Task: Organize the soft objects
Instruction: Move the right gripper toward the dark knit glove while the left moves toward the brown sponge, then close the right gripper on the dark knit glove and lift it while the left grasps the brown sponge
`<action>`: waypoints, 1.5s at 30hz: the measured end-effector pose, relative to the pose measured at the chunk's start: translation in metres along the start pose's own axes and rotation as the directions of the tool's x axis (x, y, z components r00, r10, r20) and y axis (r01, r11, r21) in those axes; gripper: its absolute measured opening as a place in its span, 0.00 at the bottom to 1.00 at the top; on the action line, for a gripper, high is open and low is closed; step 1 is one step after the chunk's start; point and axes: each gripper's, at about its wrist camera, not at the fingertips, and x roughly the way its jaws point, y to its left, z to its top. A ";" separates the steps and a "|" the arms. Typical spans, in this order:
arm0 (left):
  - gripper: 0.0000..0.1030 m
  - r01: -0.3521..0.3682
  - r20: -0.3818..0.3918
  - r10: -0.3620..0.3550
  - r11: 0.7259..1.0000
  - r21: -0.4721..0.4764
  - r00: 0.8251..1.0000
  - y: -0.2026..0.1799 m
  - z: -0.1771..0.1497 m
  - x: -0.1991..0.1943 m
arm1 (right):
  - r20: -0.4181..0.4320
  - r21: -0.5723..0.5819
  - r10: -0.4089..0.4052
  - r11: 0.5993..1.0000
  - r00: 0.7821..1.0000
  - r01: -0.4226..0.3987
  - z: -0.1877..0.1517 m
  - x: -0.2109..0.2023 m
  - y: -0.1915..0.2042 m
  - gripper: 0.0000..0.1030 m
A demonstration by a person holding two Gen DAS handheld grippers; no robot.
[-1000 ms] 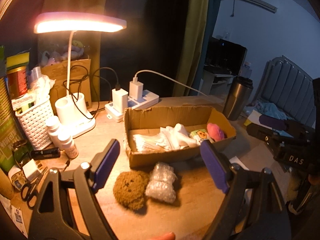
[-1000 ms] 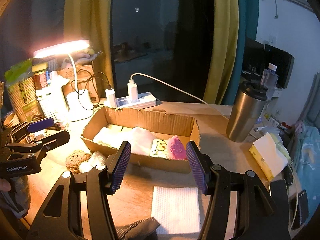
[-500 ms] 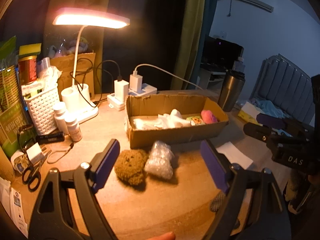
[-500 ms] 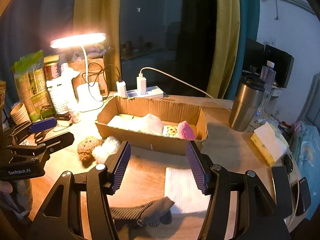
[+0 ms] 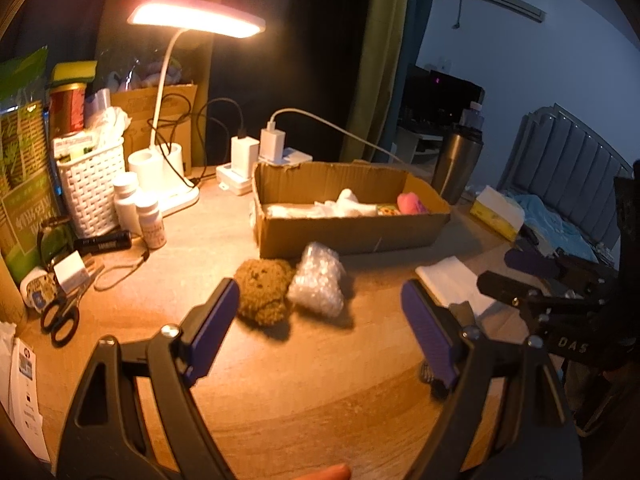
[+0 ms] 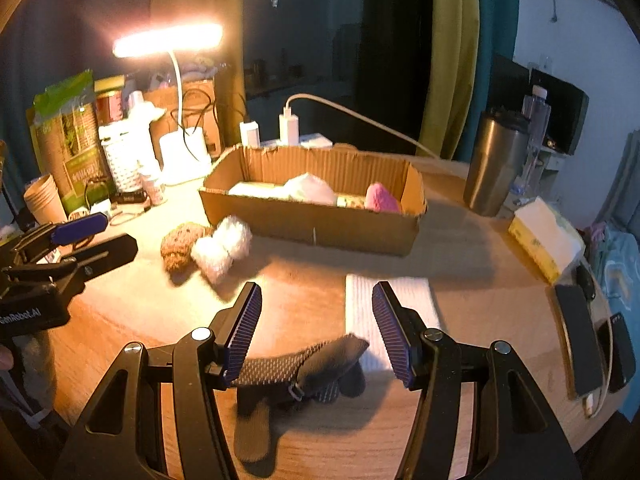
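Both tongs had drawn back and sunk lower since the earlier frames, so the shallow brown cardboard box [image 5: 352, 232] looked farther off and more of the wooden worktop [image 5: 304, 376] showed before me. I held the left tongs [image 5: 326, 326] spread wide with nothing between the pads, hanging over bare wood short of the fuzzy brown plush toy [image 5: 262, 290] and the clear crinkled plastic bundle [image 5: 318, 280], which lay touching each other just in front of the box's near wall. My right tongs [image 6: 318, 334] were also released and empty, above the dark grey knitted glove [image 6: 296, 376] lying near the front edge of the worktop, its cuff overlapping the white folded paper towel [image 6: 396, 296]. Inside the box I saw white soft pieces [image 6: 310, 188] and a pink fluffy ball [image 6: 382, 198] toward its right end. A lit white desk lamp [image 5: 196, 20] stood toward the back left corner, a steel tumbler [image 6: 494, 168] toward the back right.
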 end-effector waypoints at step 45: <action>0.82 -0.120 -0.203 0.101 0.989 -0.085 0.974 0.051 -0.011 0.080 | -0.081 -0.110 0.082 0.990 0.993 -0.091 0.018 0.068 0.025 0.01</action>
